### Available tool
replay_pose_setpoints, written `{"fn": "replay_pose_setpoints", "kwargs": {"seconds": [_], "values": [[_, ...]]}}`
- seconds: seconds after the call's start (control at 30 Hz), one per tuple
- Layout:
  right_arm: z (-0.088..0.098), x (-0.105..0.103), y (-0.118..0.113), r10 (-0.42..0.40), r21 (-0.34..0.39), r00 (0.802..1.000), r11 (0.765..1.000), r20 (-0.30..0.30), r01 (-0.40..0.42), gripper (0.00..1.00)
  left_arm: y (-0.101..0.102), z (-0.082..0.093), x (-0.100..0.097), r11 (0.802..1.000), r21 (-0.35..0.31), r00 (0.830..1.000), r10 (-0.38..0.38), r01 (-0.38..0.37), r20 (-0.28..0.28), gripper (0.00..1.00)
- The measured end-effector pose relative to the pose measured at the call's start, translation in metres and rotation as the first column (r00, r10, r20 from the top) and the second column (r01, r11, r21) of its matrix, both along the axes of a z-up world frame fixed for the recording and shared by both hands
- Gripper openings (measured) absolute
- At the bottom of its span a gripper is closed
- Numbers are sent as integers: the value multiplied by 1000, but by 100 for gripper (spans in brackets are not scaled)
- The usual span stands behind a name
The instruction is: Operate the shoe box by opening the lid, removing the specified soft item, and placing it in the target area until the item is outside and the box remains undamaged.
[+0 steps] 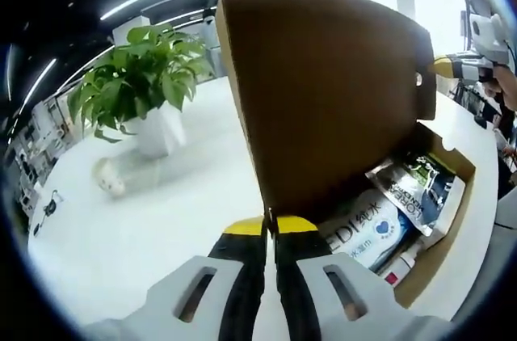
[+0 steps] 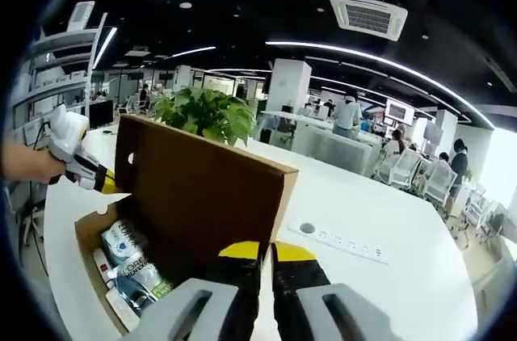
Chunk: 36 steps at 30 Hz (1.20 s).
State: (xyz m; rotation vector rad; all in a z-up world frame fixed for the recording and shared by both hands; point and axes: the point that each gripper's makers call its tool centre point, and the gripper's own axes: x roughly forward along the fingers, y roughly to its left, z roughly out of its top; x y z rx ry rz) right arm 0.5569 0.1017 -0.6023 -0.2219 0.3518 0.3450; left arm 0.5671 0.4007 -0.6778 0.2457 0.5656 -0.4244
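You are working on a white table in a large open-plan office with dark ceilings, long strip lights and a ceiling vent; people sit at desks in the right background of the right gripper view. A white socket strip is set into the tabletop at centre right of that view. In the left gripper view a potted plant stands at upper left, with a small pale object lying on the table below it, well apart from the box.

The tabletop is bare at lower left of the left gripper view, and broad and bare at right in the right gripper view.

The shoe box is brown cardboard, and its lid stands raised, showing a plain brown inner face. Inside lie soft packets with blue and white printing, side by side in the tray.

Your left gripper has its yellow-tipped jaws pressed together on the lid's lower edge at bottom centre. Your right gripper likewise pinches the lid's near edge, jaws almost touching. The left gripper also shows at the left edge of the right gripper view, on the lid's far corner.
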Motion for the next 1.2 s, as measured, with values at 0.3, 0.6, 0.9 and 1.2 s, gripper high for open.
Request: {"fn": "replay_pose_setpoints", "kwargs": {"seconds": [0.3,0.6,0.9,1.2], "values": [[-12,-6,-2,0,5,1000,1000,-23,0,3,1,0,0,1000,-11,1000,11,-11,-11,1],[-36,-19,-2,5,11,998,1000,-66,-5,3,1,0,0,1000,-16,1000,12,-12,-16,1],[-61,-30,-3,20,21,994,1000,-111,-18,1,1,0,0,1000,-11,1000,9,-9,-19,1],[-69,-28,0,30,30,990,999,-137,-26,0,1,0,0,1000,-4,1000,6,-6,-24,1]]}}
